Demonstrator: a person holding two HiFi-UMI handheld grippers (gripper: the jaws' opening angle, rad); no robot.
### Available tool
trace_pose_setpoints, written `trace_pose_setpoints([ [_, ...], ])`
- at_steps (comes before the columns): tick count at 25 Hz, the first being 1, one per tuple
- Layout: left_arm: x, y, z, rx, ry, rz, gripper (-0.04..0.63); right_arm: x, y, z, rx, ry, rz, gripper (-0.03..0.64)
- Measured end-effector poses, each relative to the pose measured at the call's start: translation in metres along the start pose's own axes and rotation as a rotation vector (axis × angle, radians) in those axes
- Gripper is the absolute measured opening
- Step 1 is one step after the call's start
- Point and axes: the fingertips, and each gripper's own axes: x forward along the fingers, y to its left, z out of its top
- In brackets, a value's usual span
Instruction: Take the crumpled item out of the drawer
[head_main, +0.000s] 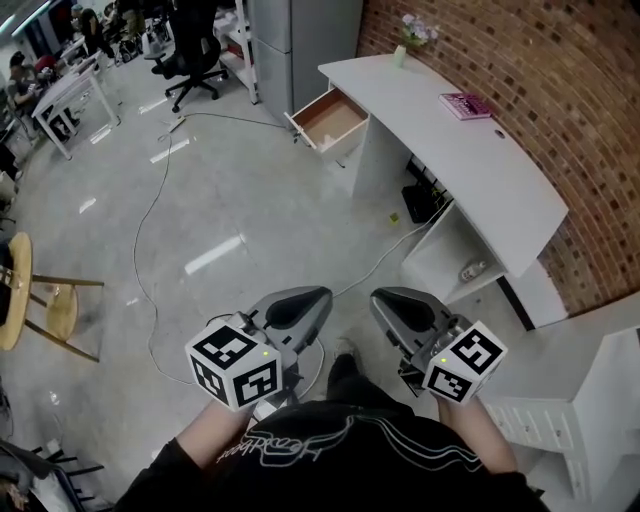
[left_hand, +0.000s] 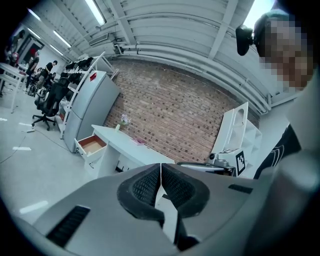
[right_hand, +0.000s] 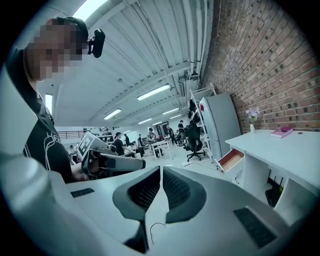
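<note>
The open drawer juts from the far end of a white curved desk, well away from me; its brown inside shows no crumpled item from here. My left gripper and right gripper hang side by side close to my body, both pointing toward the desk. The left gripper is shut with nothing between its black pads, and the drawer is small and far off to its left. The right gripper is also shut and empty, with the drawer distant on its right.
A pink book and a flower vase sit on the desk. A grey cabinet stands behind the drawer. A cable snakes over the glossy floor. A wooden stool is at left, white shelving at right.
</note>
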Motion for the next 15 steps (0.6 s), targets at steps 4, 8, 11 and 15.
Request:
trace_pose_setpoints([
  [4,0.007,0.015,0.008,0.003,-0.007,0.012,0.026,0.012,-0.014,0.006,0.011,-0.023,0.024,0.051],
  [8,0.019,0.037,0.016,0.014,-0.008,0.03,0.026,0.032,-0.035,0.009,-0.005,-0.026,0.038,0.051],
  [11,0.032,0.066,0.024,0.014,-0.008,0.032,0.026,0.059,-0.058,0.014,-0.006,-0.023,0.046,0.051],
  [15,0.062,0.116,0.048,-0.015,-0.01,0.05,0.026,0.101,-0.106,0.026,0.013,0.0,0.059,0.051],
])
